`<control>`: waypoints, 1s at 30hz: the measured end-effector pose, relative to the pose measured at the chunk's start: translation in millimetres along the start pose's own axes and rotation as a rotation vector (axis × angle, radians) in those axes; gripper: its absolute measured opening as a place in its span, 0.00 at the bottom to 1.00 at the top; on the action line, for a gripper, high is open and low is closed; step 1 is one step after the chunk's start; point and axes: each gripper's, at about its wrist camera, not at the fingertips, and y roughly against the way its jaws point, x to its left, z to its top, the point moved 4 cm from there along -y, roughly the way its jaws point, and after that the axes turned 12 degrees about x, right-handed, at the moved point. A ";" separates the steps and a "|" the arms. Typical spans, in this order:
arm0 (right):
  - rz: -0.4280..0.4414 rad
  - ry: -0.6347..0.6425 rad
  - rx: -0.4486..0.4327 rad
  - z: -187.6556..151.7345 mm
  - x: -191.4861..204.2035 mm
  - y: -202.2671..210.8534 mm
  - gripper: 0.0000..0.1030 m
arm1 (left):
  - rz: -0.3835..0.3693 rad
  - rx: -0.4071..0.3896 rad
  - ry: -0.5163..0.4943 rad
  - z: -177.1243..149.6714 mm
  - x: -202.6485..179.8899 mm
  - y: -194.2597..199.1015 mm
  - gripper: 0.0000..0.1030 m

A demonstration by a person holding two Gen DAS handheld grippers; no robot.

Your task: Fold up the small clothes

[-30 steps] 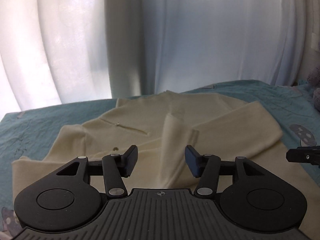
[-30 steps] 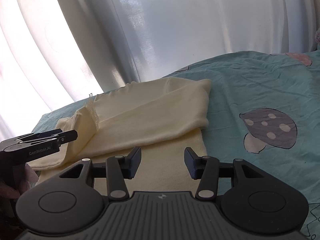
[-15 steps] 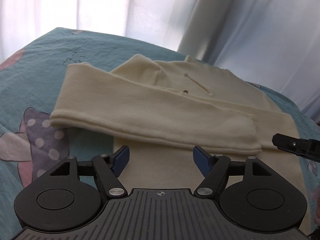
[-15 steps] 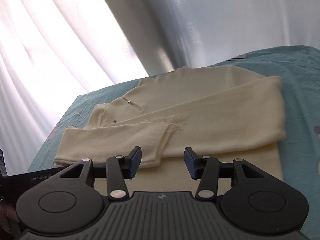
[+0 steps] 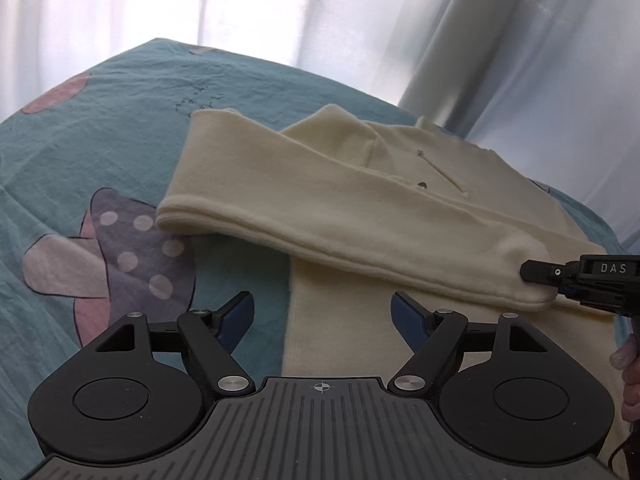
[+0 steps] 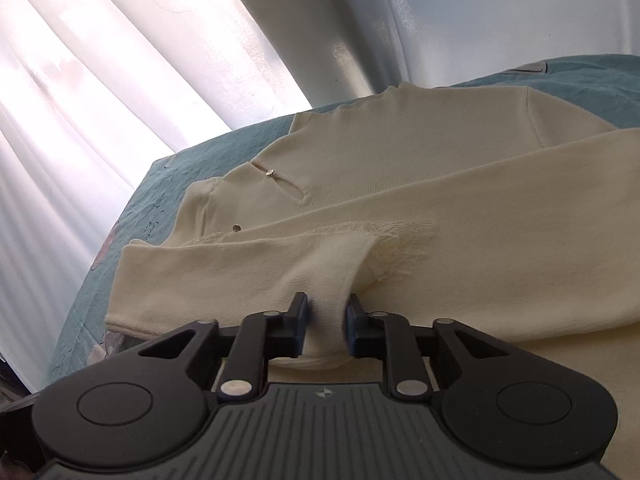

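Note:
A cream knit sweater (image 5: 360, 208) lies on a teal bedsheet (image 5: 100, 128), both sleeves folded across the body. My left gripper (image 5: 322, 316) is open and empty, hovering over the sweater's lower left edge. My right gripper (image 6: 326, 316) is shut on the cuff (image 6: 326, 292) of the left sleeve, where it overlaps the other sleeve's frayed cuff (image 6: 396, 236). The right gripper also shows in the left wrist view (image 5: 536, 276), pinching the cuff end (image 5: 516, 264).
The bedsheet carries a mushroom print (image 5: 116, 256) left of the sweater. White curtains (image 5: 280, 12) hang behind the bed. The bed's edge (image 6: 80, 312) falls away on the left in the right wrist view.
My right gripper has moved in and closed on the sleeve cuff. My left gripper has opened wider and moved closer to the sweater's lower edge.

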 end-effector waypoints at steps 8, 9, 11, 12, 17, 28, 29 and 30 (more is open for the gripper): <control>-0.239 0.227 -0.247 6.5 21.9 47.3 0.05 | 0.033 -0.022 0.002 13.4 1.9 -6.3 0.79; -0.296 0.262 -0.286 7.3 21.2 56.0 0.05 | 0.037 -0.024 0.001 15.9 2.5 -8.2 0.79; -0.379 0.289 -0.309 9.9 12.0 64.1 0.05 | 0.048 -0.016 0.002 20.7 3.2 -13.6 0.79; -0.397 0.277 -0.300 11.9 2.7 65.5 0.05 | 0.048 -0.011 0.001 22.7 3.3 -16.4 0.79; -0.357 0.144 -0.228 13.0 -45.5 65.5 0.11 | 0.046 -0.004 0.004 27.7 4.1 -22.3 0.79; -0.278 0.017 -0.151 9.3 -72.2 46.3 0.33 | 0.049 0.013 -0.013 27.4 1.4 -25.5 0.82; -0.272 0.018 -0.151 10.1 -70.9 46.0 0.32 | 0.051 0.014 -0.014 27.6 1.6 -25.6 0.82; -0.264 0.027 -0.151 10.7 -68.6 45.7 0.21 | 0.051 0.012 -0.014 27.3 1.8 -25.3 0.82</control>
